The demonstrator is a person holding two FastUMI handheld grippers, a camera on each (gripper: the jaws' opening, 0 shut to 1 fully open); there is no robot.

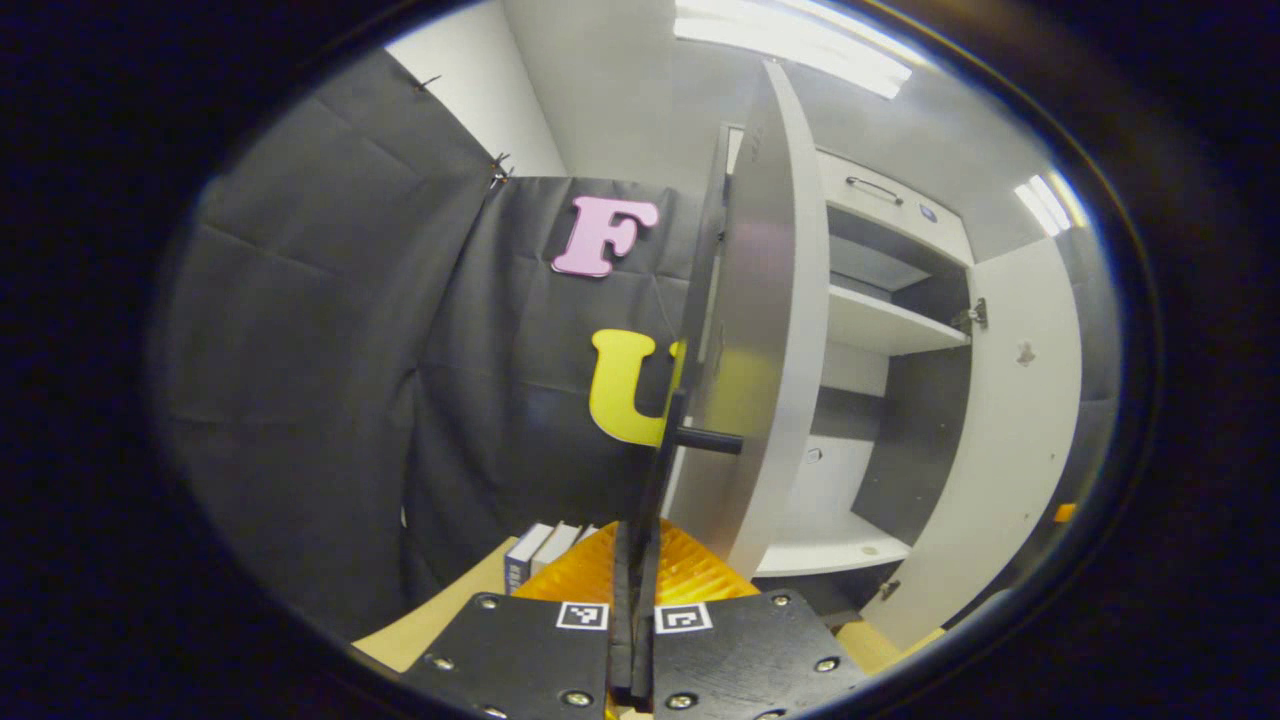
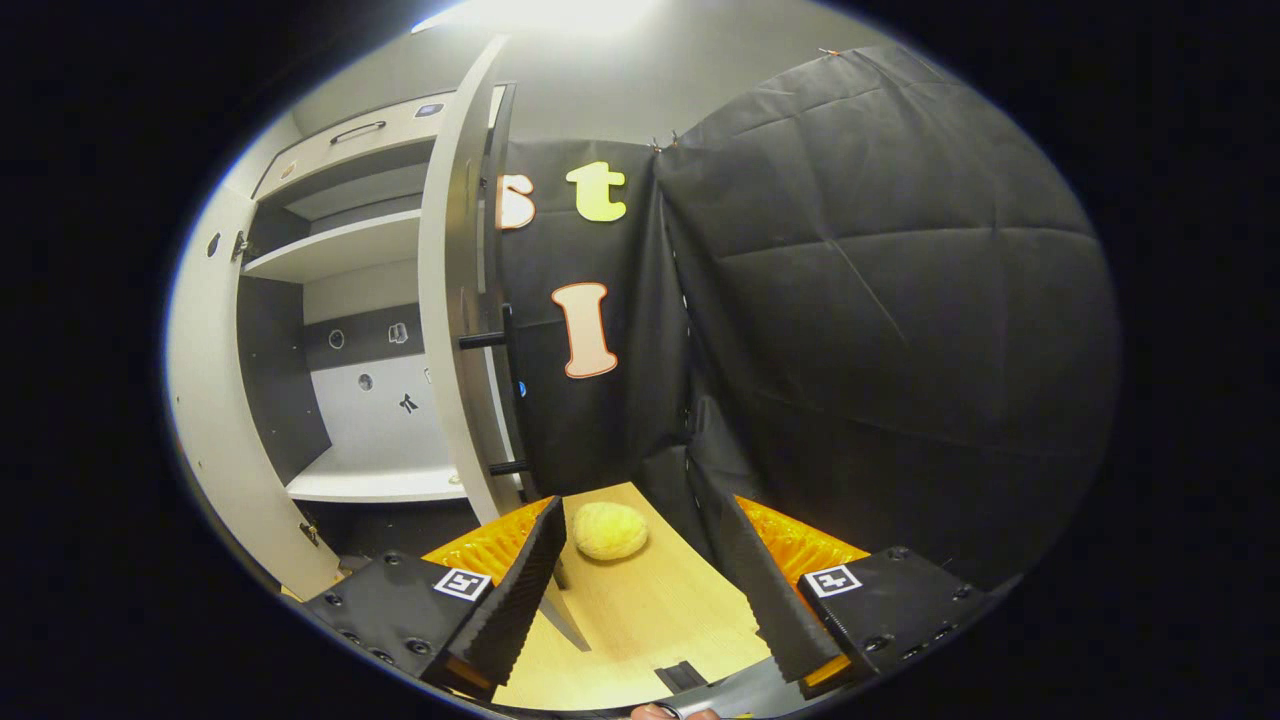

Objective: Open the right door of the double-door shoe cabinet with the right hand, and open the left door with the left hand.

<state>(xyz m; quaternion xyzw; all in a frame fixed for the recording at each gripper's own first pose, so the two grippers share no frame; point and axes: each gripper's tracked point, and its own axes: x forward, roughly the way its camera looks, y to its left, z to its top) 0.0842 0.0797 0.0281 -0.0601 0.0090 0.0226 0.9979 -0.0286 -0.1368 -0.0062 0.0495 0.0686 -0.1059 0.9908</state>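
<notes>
In the left gripper view the white shoe cabinet (image 1: 880, 325) stands with both doors swung out. I see the left door (image 1: 760, 350) edge-on just ahead, and my left gripper (image 1: 634, 620) is shut on its dark bar handle (image 1: 668, 440). The right door (image 1: 1010, 420) stands wide at the right. In the right gripper view the right door (image 2: 450, 300) is edge-on at the left, with its dark handle (image 2: 508, 390) on the outer face. My right gripper (image 2: 640, 590) is open, a short way back from that door, holding nothing. The left door (image 2: 215, 400) shows farther left.
Shelves (image 2: 330, 245) and a top drawer (image 2: 357, 130) show inside the cabinet. A yellow round lump (image 2: 608, 530) lies on the wooden table (image 2: 640, 630) between my right fingers. Books (image 1: 540, 555) stand on the table (image 1: 440, 625) left of the cabinet. Black cloth walls close both sides.
</notes>
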